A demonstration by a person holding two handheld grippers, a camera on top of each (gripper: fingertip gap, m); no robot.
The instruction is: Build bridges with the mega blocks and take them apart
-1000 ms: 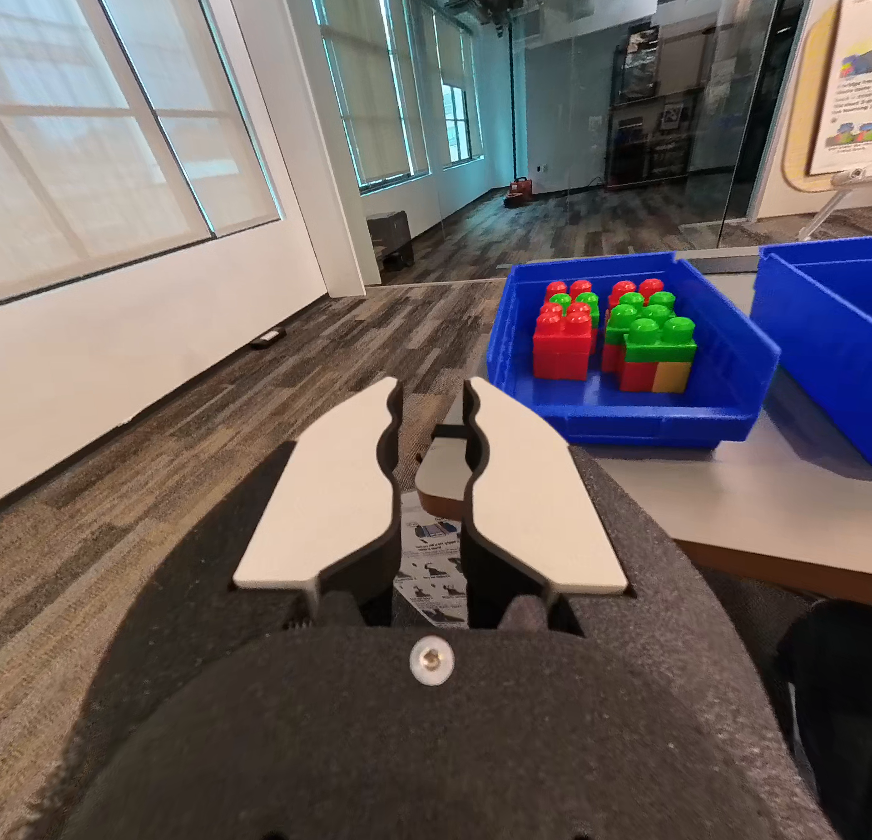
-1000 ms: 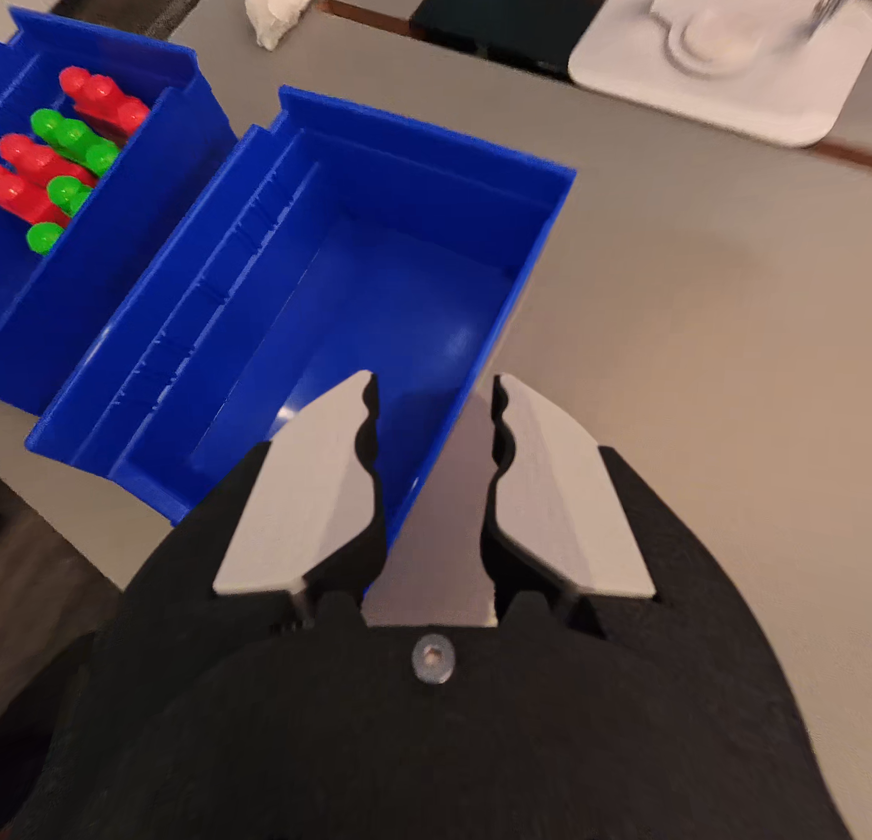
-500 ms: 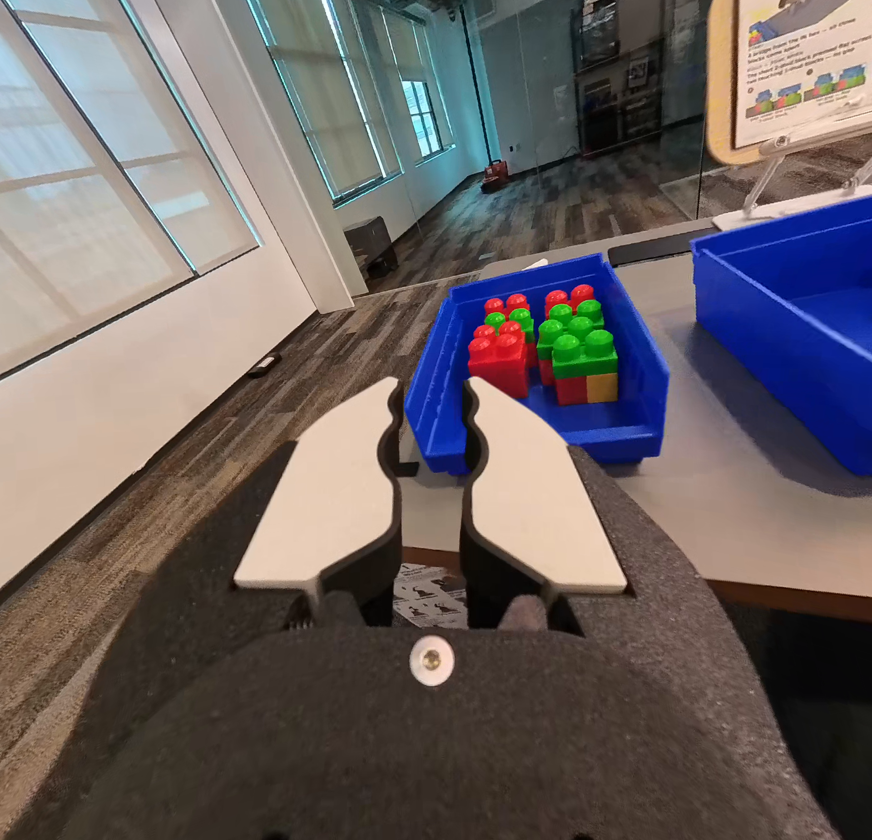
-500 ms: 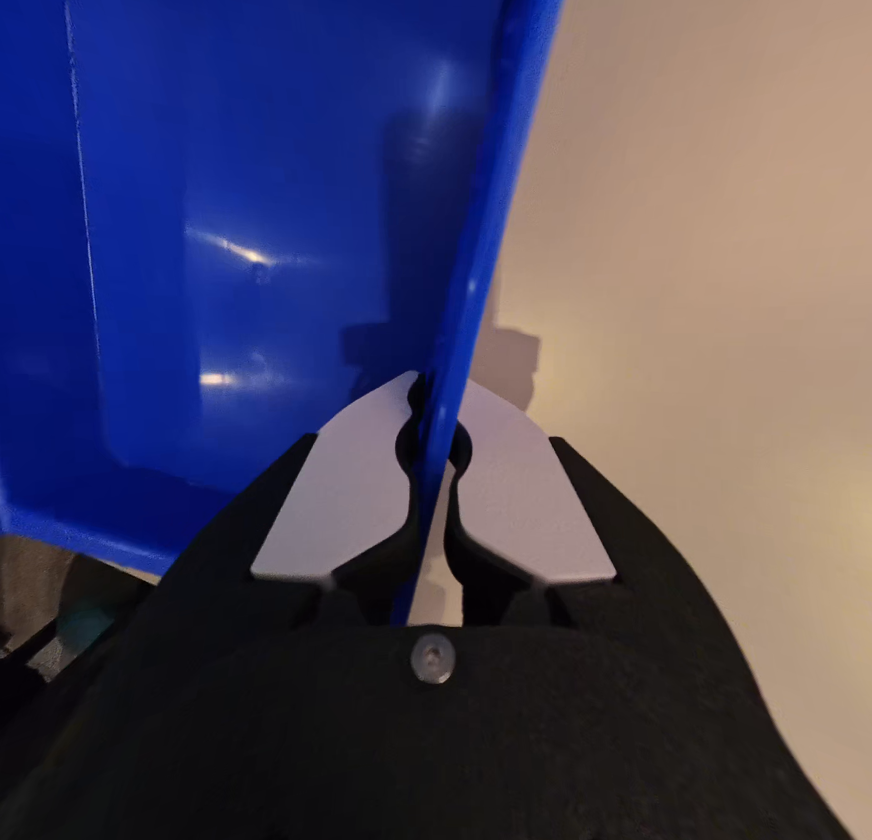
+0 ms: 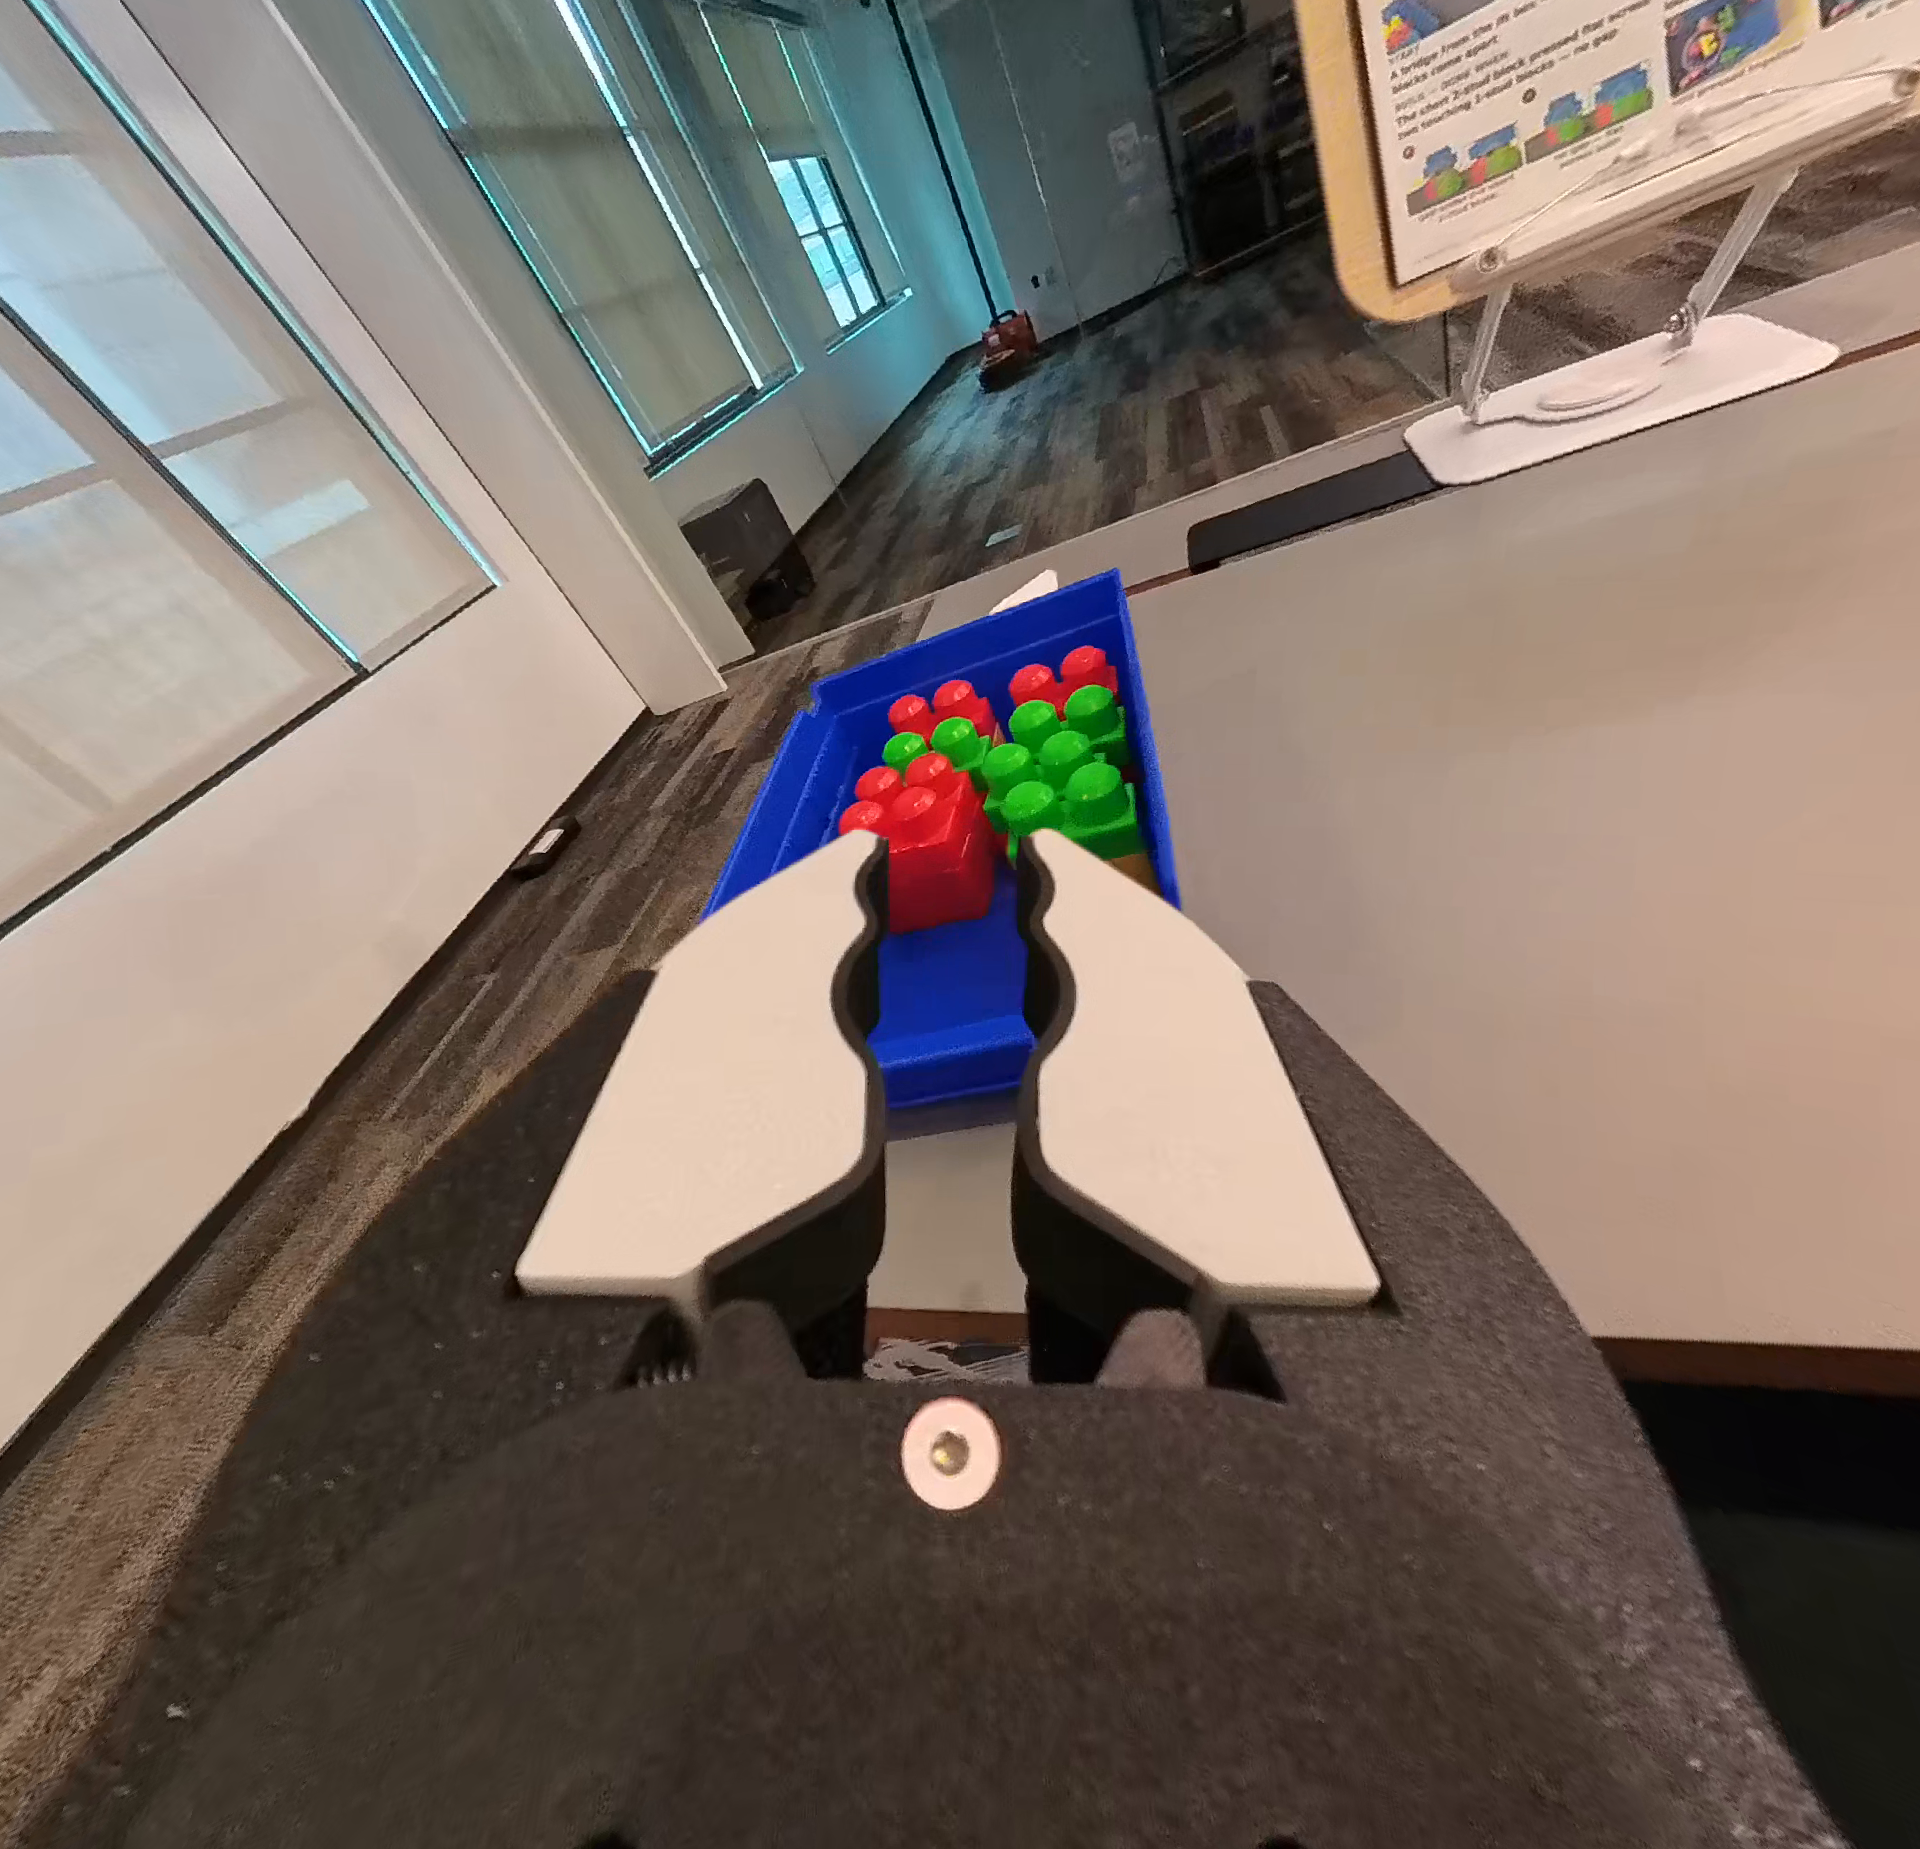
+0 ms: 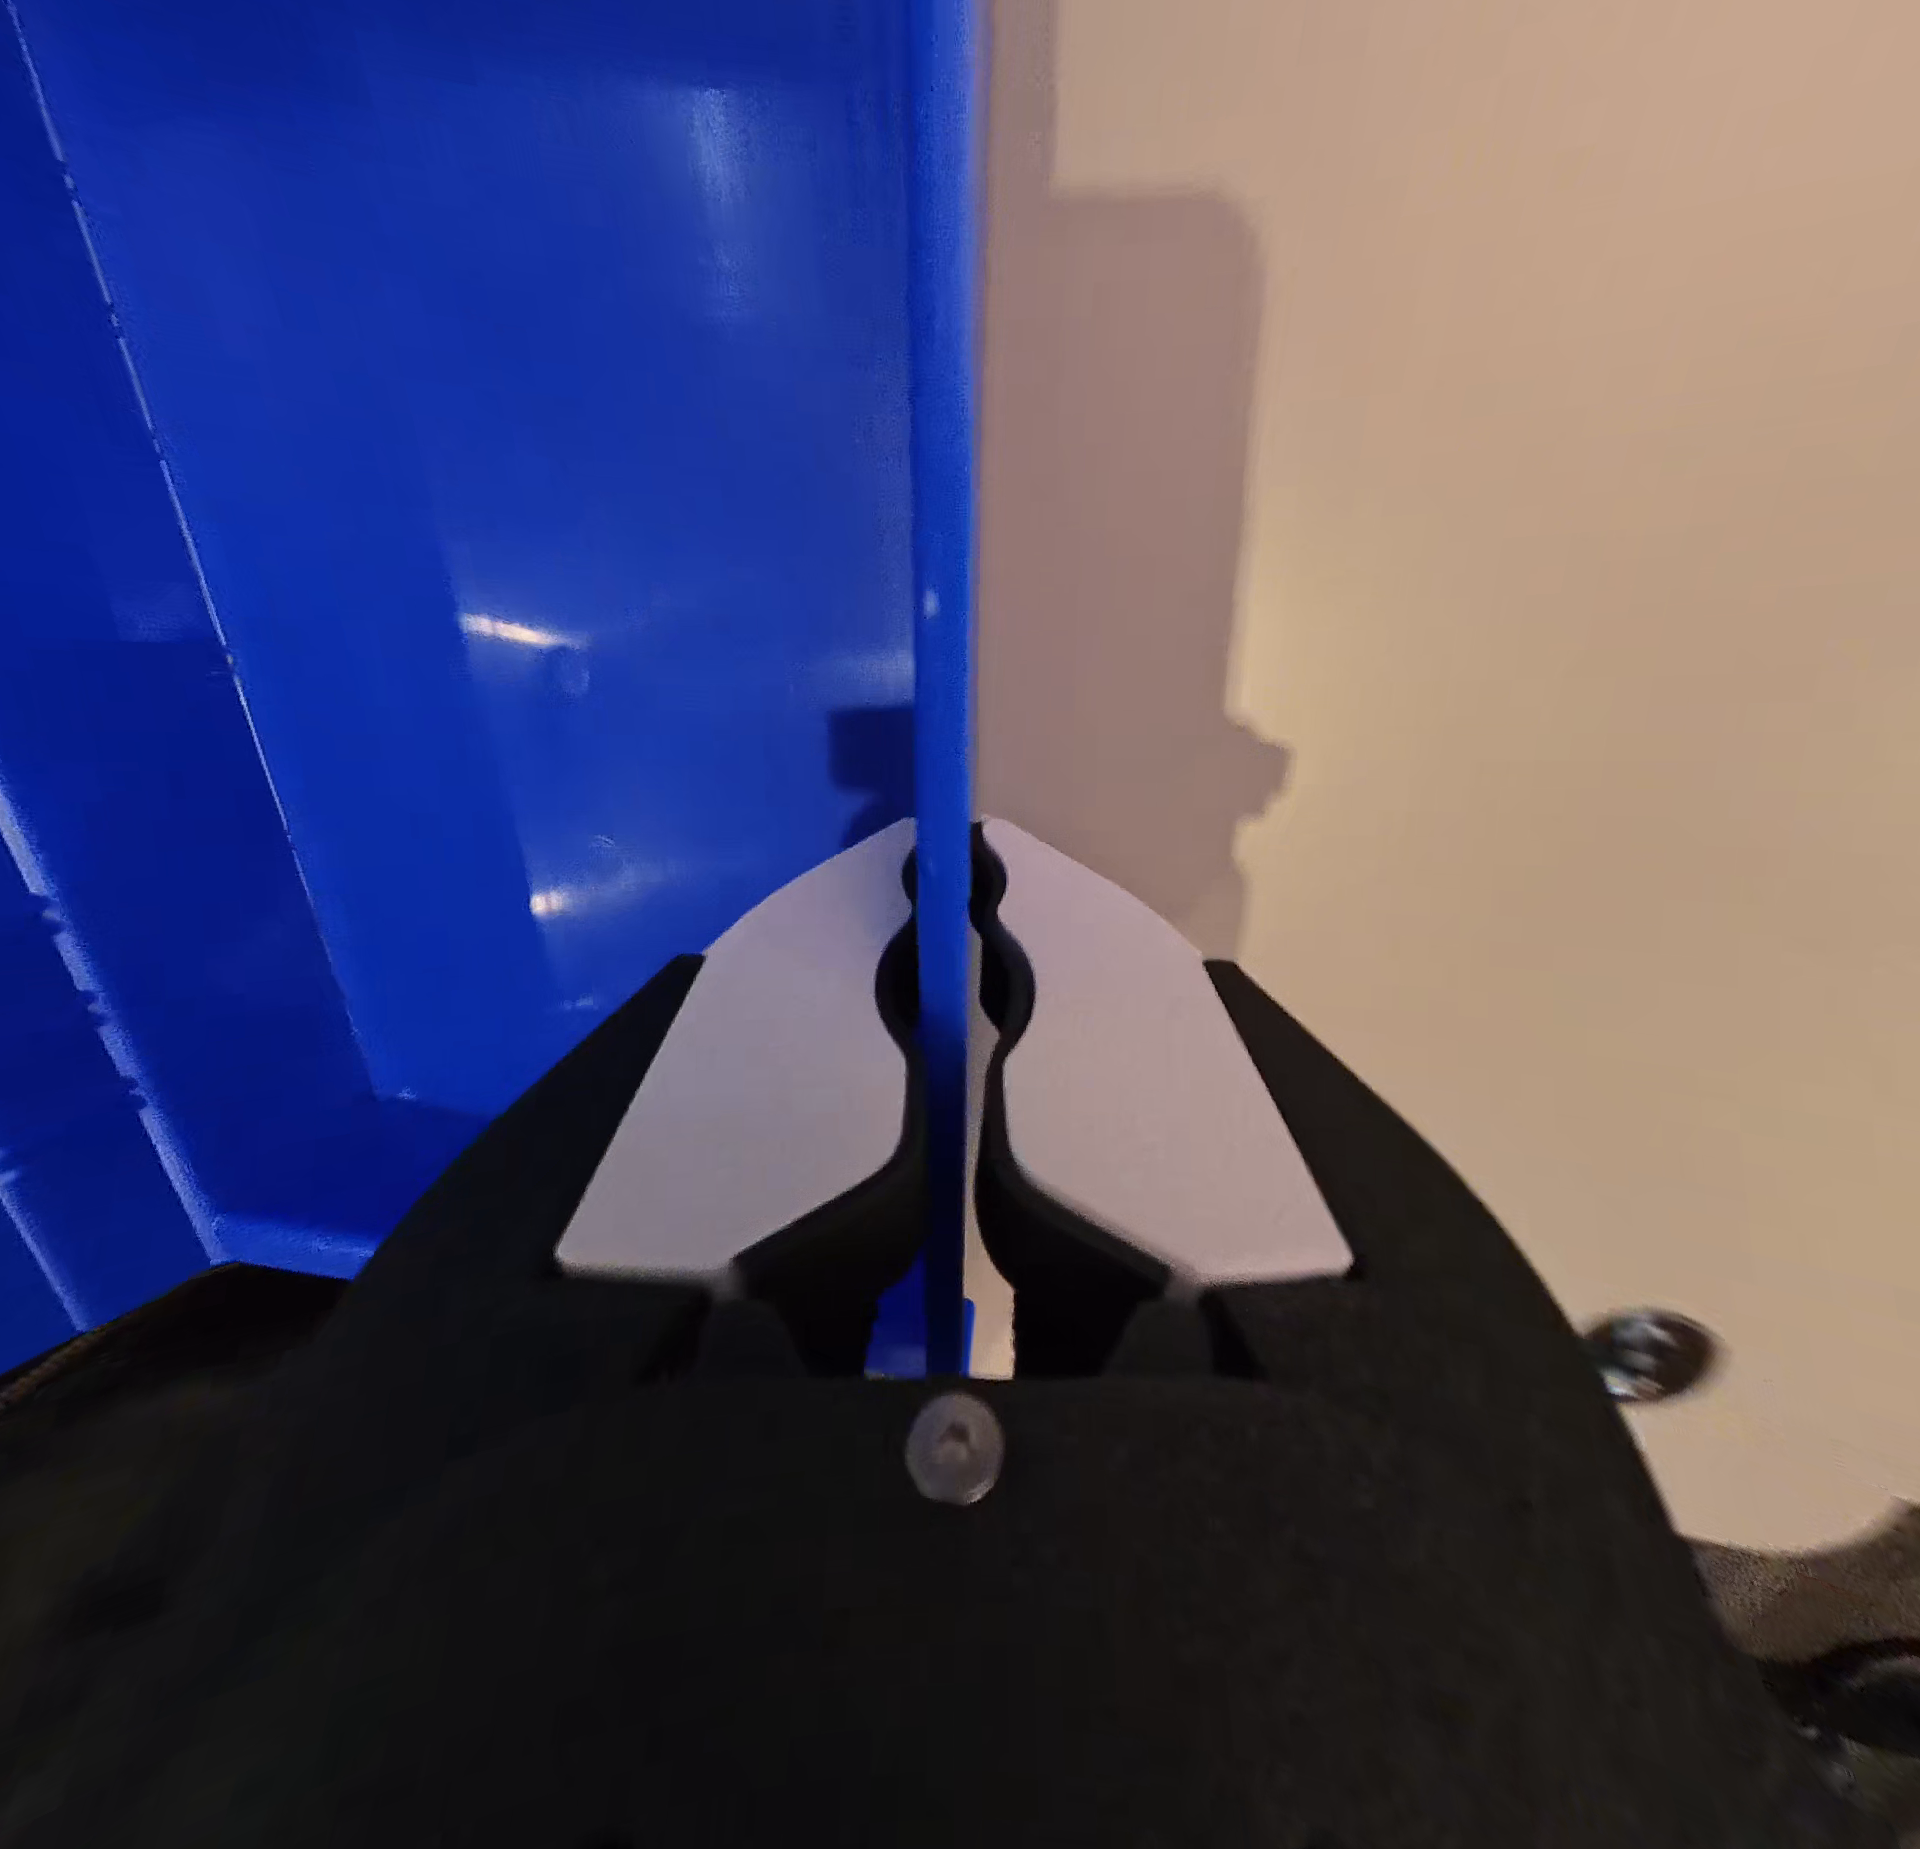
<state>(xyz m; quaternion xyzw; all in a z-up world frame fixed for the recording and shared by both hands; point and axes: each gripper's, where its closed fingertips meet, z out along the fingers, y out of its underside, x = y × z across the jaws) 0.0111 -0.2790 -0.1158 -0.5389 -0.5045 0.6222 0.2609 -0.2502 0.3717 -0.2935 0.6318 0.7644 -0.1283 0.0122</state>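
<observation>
In the left wrist view a small blue bin (image 5: 940, 1056) sits at the table's left end with stacked mega blocks inside: a red stack (image 5: 930, 849) at the front left and green-topped stacks (image 5: 1065, 786) beside it. My left gripper (image 5: 948, 849) is open and empty, hovering over the bin's near end, in line with the red stack. In the right wrist view my right gripper (image 6: 943, 831) is shut on the right side wall (image 6: 943, 449) of a larger, empty blue bin (image 6: 468, 449). The larger bin does not show in the left wrist view.
The grey table (image 5: 1538, 864) stretches to the right of the small bin. A stand holding an instruction sheet (image 5: 1600, 106) stands on a white base (image 5: 1621, 386) at the table's far edge. A black strip (image 5: 1309, 521) lies there too. Floor and windows are to the left. My hands' fingertips stand some 75 cm from each other.
My left gripper has swung right and come over the small bin's near end. My right gripper came down astride the large bin's side wall and shut on it; that bin has left the left wrist view.
</observation>
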